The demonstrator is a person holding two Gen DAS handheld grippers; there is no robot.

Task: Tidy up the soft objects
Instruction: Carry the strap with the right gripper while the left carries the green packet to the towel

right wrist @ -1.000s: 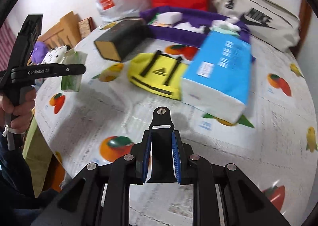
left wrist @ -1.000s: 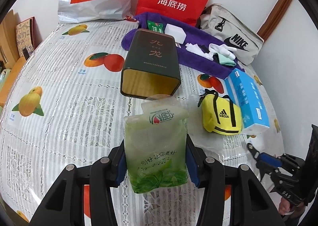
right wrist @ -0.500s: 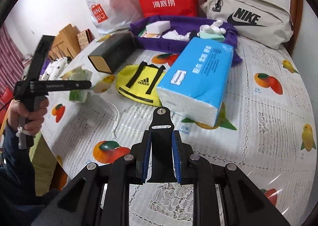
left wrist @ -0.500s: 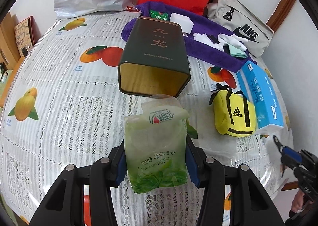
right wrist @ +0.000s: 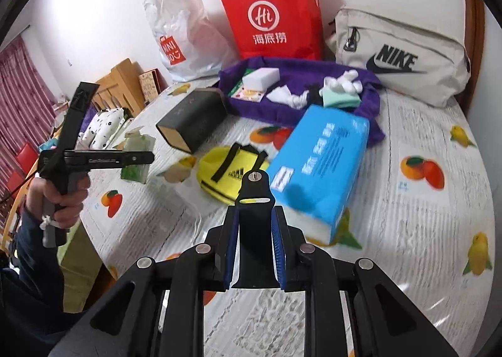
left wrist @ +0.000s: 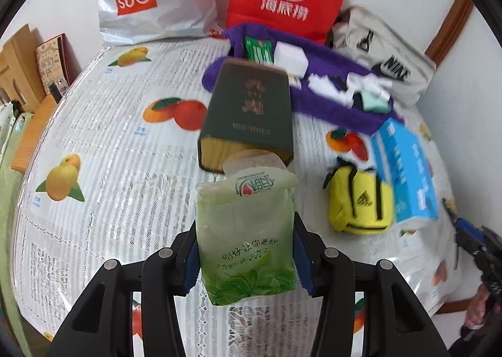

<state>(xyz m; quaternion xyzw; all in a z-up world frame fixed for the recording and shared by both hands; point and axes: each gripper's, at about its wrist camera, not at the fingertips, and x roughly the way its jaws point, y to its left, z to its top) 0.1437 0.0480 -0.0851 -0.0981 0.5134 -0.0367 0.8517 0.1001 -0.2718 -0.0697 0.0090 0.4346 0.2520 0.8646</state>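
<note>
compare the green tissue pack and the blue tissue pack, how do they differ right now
The green tissue pack is held off the table between the pads of the left tool; the blue tissue pack lies on the tablecloth, untouched.
The green one stands upright in the grip; the blue one lies on its broad side beside the yellow pouch.
The green one is clearly smaller and see-through; the blue one is bulkier and opaque.
Both are soft plastic-wrapped packs.

Pouch (right wrist: 233, 168) lies between box (right wrist: 194, 120) and tissue pack (right wrist: 320, 165).
</note>
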